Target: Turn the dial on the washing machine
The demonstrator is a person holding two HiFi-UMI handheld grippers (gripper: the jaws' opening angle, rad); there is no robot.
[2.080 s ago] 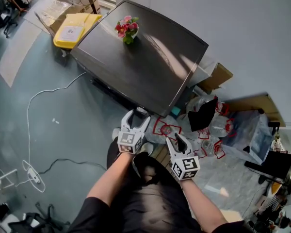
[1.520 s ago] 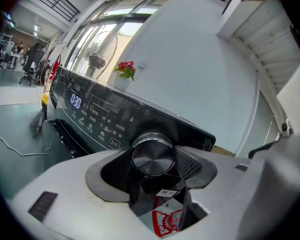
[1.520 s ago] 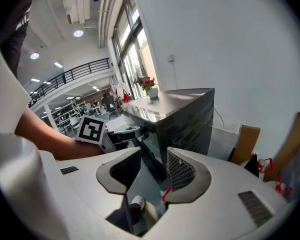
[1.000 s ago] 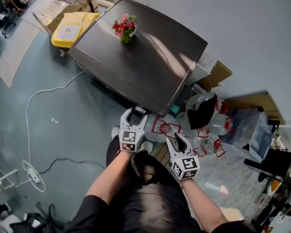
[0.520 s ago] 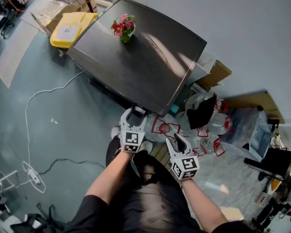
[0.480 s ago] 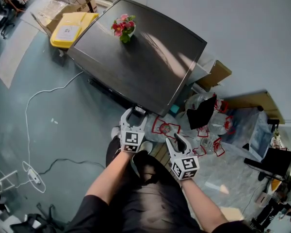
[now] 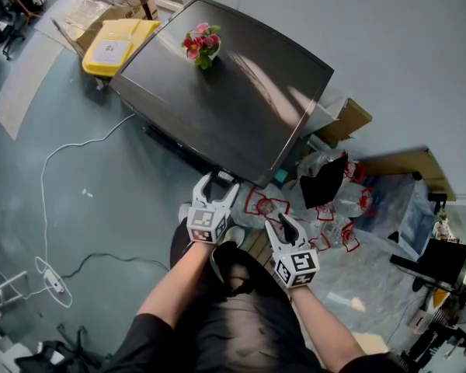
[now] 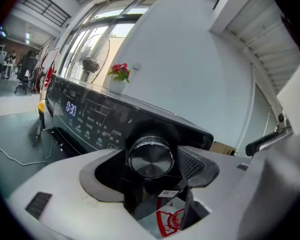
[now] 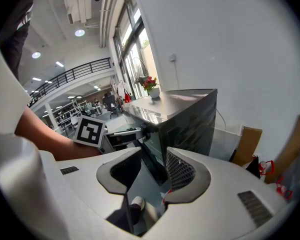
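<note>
The washing machine has a dark glossy top with a pot of red flowers on it. Its round metal dial sticks out at the right end of the black control panel, which has a lit display. My left gripper sits around the dial and its jaws are opening. The dial lies between the pads with a gap on each side. In the head view the left gripper is at the machine's front corner. My right gripper hangs open and empty beside it, in front of the machine's corner.
A yellow box lies left of the machine. A white cable runs over the floor. Plastic bags with red print and a cardboard box crowd the right side. The wall stands right behind the machine.
The left gripper's jaws have spread wider around the dial and the gripper has rolled a little. The right gripper has stayed put.
</note>
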